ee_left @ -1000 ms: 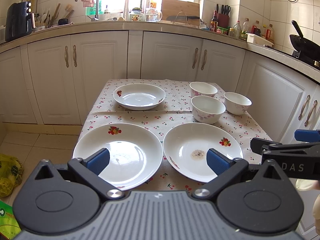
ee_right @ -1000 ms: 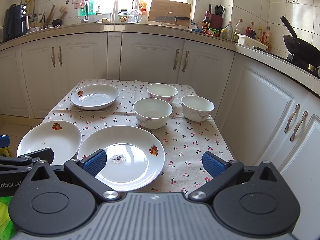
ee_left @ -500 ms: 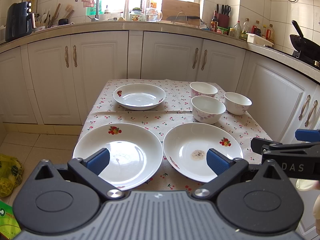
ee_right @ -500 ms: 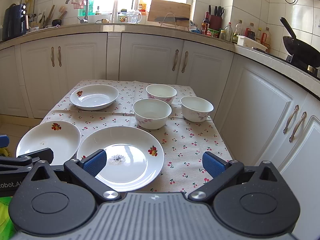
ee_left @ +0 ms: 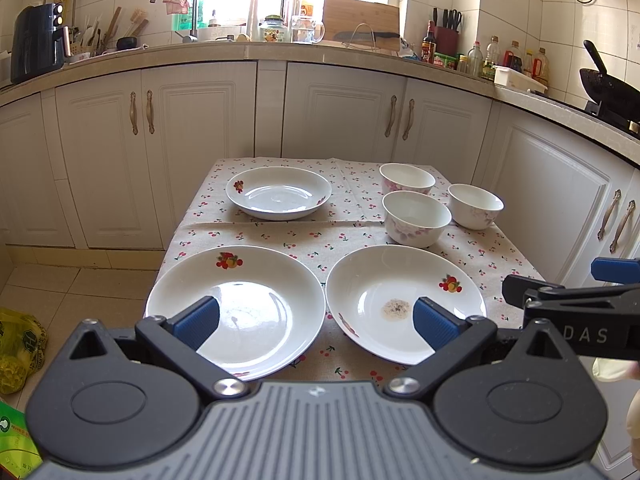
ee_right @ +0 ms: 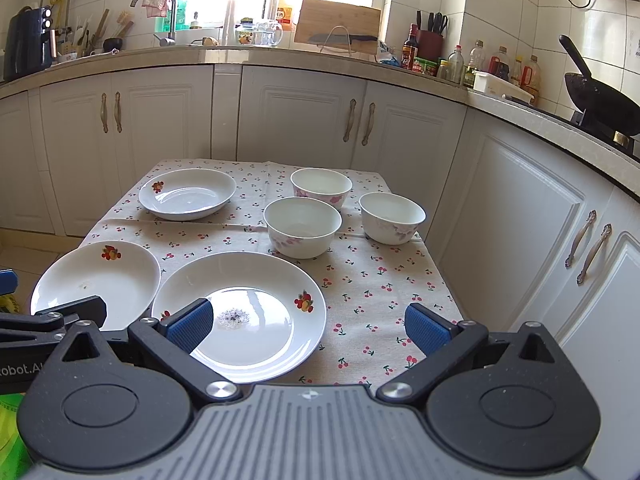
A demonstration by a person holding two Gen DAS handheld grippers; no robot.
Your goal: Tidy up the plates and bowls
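Observation:
Three white plates with fruit prints lie on a cherry-print tablecloth: a near left plate [ee_left: 240,304], a near right plate [ee_left: 400,300] with a small dirty spot, and a far left plate [ee_left: 279,192]. Three white floral bowls [ee_left: 416,218] stand at the far right. My left gripper [ee_left: 316,320] is open and empty, held before the two near plates. My right gripper [ee_right: 308,326] is open and empty, over the near right plate [ee_right: 240,312] and the table's right front. The bowls [ee_right: 303,226] also show in the right wrist view.
White kitchen cabinets [ee_left: 192,128] and a cluttered counter [ee_left: 280,46] run behind and to the right of the table [ee_right: 376,280]. A wok [ee_right: 600,96] sits on the stove at the right. A yellow bag [ee_left: 16,344] lies on the floor at the left.
The right gripper has drifted slightly, shifting its view a little. The left gripper and the dishes have not moved.

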